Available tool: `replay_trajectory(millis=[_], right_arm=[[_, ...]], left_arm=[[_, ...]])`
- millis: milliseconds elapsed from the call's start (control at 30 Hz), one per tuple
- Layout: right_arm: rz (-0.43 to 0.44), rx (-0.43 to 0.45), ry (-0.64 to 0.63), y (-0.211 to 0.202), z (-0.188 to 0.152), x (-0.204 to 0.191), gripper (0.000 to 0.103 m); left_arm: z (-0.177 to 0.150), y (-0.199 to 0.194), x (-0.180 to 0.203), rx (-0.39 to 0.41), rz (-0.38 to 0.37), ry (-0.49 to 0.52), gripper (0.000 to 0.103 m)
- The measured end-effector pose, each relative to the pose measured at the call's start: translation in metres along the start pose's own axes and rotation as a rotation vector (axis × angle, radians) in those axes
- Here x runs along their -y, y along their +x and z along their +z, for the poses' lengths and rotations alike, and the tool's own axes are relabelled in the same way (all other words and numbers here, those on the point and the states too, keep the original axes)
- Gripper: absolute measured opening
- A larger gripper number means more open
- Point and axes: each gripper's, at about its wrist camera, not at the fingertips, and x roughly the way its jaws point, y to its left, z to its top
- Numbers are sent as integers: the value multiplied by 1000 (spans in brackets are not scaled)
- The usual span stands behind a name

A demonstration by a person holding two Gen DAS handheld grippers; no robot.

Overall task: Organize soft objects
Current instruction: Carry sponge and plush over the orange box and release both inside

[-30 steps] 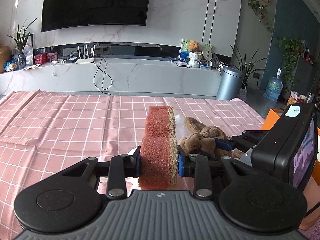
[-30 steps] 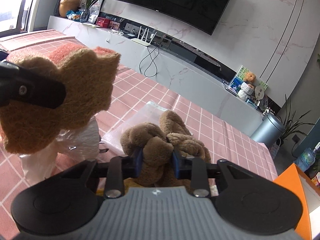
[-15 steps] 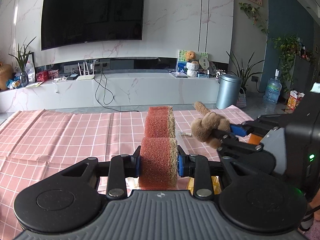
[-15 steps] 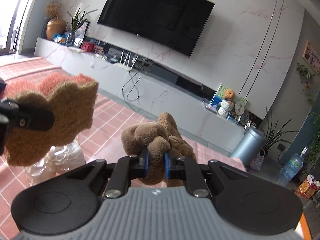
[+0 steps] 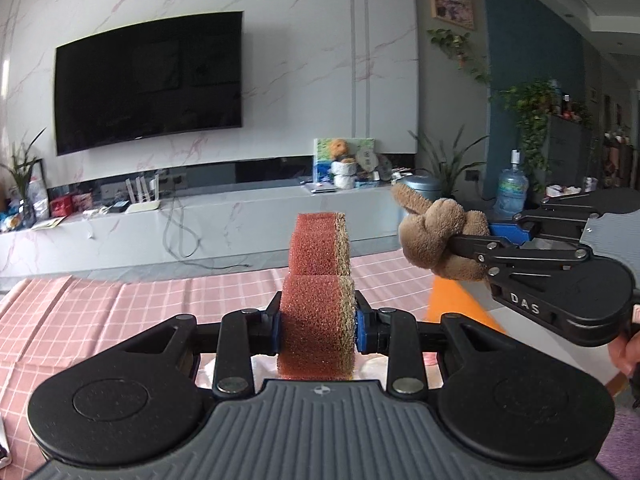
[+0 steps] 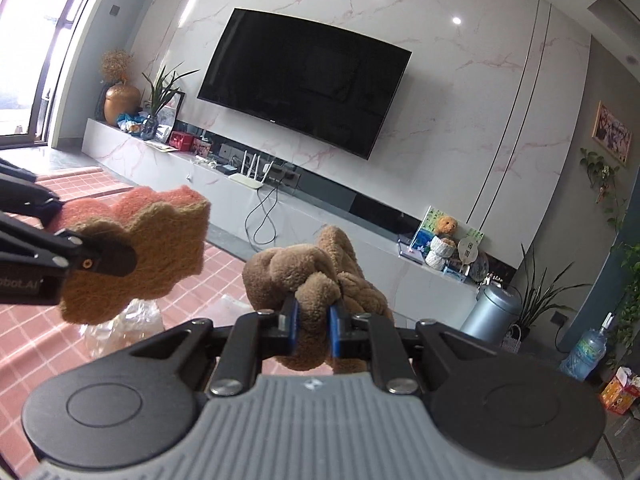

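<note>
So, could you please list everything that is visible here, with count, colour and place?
sponge: 1, red-brown with tan scouring side, held in the air by the left tool
plush toy: 1, brown, knotted, held in the air by the right tool
tablecloth: 1, pink checked, below
plastic bag: 1, clear, crumpled on the cloth
television: 1, black, on the marble wall
left hand-held gripper: 1, black, shut on the sponge
right hand-held gripper: 1, black, shut on the plush toy

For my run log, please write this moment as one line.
left gripper: shut on sponge | right gripper: shut on plush toy | both items: held above table
</note>
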Motion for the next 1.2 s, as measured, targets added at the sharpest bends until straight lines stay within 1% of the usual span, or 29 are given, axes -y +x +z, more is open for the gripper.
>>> replay_trajectory(millis=[133,267,333,467,633,767,967,1067,1200], right_arm=[[19,-48,-13,-31,-13,34,13],[28,-112,-60,-55,-30,64,13],[35,-157,-81,-63,-41,79,13],[75,-252,-93,-71,-65,105,13],[142,-394,-66,-60,-91,126,13],[187,-491,14,-39,-104,141,13],[238,-629,53,-10,-121,141,14],[269,-672,60,-1,-126,141,15],[294,-694,82,2,-131,140,18]], left_arm=[[7,2,31,5,-97,23,36],[15,16,64,-39,-210,31,36],[19,24,83,-63,-271,57,36],[25,48,119,-148,-366,130,36],[26,80,149,-293,-458,171,36],[23,106,164,-407,-455,178,36],[6,134,175,-569,-438,181,36],[-2,138,181,-627,-428,203,36],[-8,142,188,-700,-428,234,37]])
